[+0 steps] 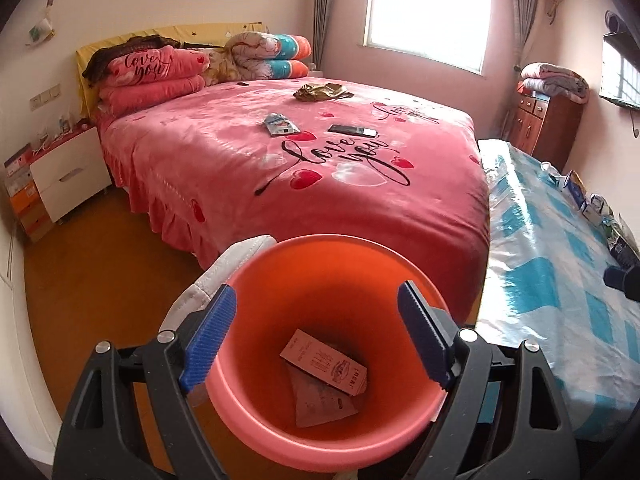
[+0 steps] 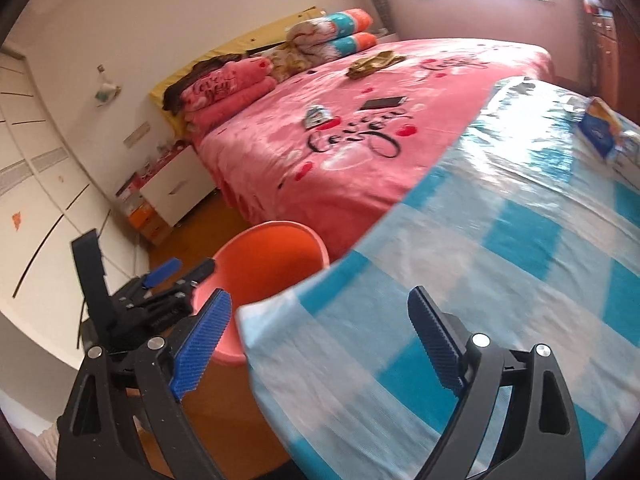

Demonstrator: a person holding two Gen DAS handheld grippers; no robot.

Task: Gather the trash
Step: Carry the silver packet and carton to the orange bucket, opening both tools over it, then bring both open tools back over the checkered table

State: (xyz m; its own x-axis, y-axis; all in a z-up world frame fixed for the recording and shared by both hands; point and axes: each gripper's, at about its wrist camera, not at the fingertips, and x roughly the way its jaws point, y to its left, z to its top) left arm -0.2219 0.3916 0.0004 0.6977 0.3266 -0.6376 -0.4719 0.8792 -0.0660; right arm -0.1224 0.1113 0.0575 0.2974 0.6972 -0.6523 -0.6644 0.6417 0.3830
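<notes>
- The left gripper (image 1: pixel 316 336) hangs over the orange bin (image 1: pixel 416 280), its 2 blue pads spread wide on either side of the opening; whether they touch the rim cannot be told
- 2 flattened pieces of cardboard packaging (image 1: pixel 326 368) lie at the bottom of the bin, 1 partly over the other
- The bin stands on the wooden floor (image 1: pixel 92 288) at the foot of the pink bed (image 1: pixel 224 160), just beside a table with a blue-and-white checked cloth (image 1: pixel 560 280)
- The right gripper (image 2: pixel 320 340) is above the near edge of that cloth (image 2: pixel 500 280), jaws wide apart and nothing between them
- From the right wrist view the bin (image 2: pixel 276 248) shows past the table's edge, with the left gripper (image 2: pixel 180 272) at its left rim
- On the bedspread lie a small blue-and-white packet (image 1: pixel 280 124), a flat dark phone-like item (image 1: pixel 352 131) and a crumpled olive cloth or wrapper (image 1: pixel 320 92)
- More packets (image 1: pixel 574 188) sit at the far side of the table, against the wall
- Folded quilts and pillows (image 1: pixel 160 76) are stacked at the head of the bed
</notes>
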